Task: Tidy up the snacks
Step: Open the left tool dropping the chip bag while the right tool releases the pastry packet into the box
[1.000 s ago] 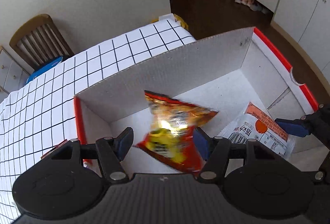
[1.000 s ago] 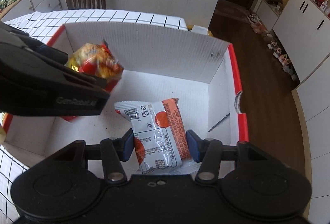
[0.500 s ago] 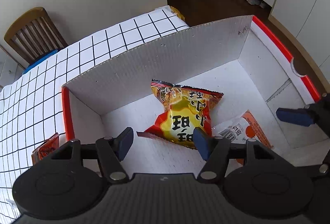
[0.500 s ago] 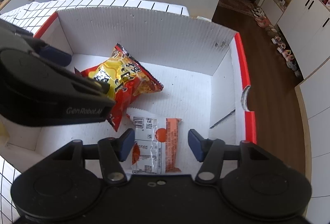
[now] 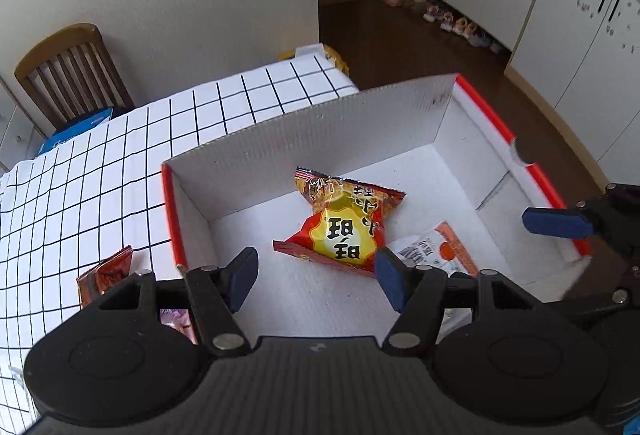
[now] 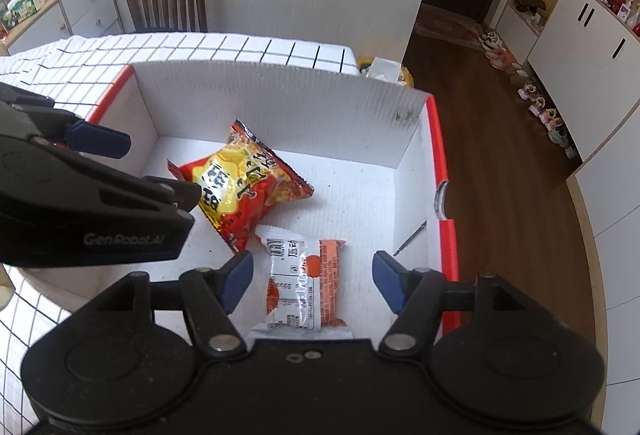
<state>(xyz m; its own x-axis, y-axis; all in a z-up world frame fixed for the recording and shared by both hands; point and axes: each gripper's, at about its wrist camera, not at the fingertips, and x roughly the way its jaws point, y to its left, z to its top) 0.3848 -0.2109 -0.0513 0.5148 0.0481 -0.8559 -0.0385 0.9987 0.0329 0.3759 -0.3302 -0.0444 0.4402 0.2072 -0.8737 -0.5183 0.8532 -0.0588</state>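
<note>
A white cardboard box with red edges [image 5: 304,139] [image 6: 280,91] stands on the checked tablecloth. A red and yellow snack bag [image 5: 344,223] [image 6: 244,183] lies flat on its floor. A white and orange packet [image 5: 436,251] [image 6: 306,283] lies beside it. My left gripper [image 5: 316,281] is open and empty above the box's near side. My right gripper [image 6: 312,281] is open and empty above the white and orange packet. The left gripper also shows in the right wrist view [image 6: 100,187].
A small red-brown packet [image 5: 106,273] and a pink wrapper [image 5: 176,317] lie on the tablecloth [image 5: 100,171] left of the box. A wooden chair [image 5: 72,71] stands behind the table. A drawer unit [image 6: 60,7] with clutter stands at far left.
The red and yellow bag dropped from my left gripper and now lies flat in the box. Both grippers have risen and pulled back, open.
</note>
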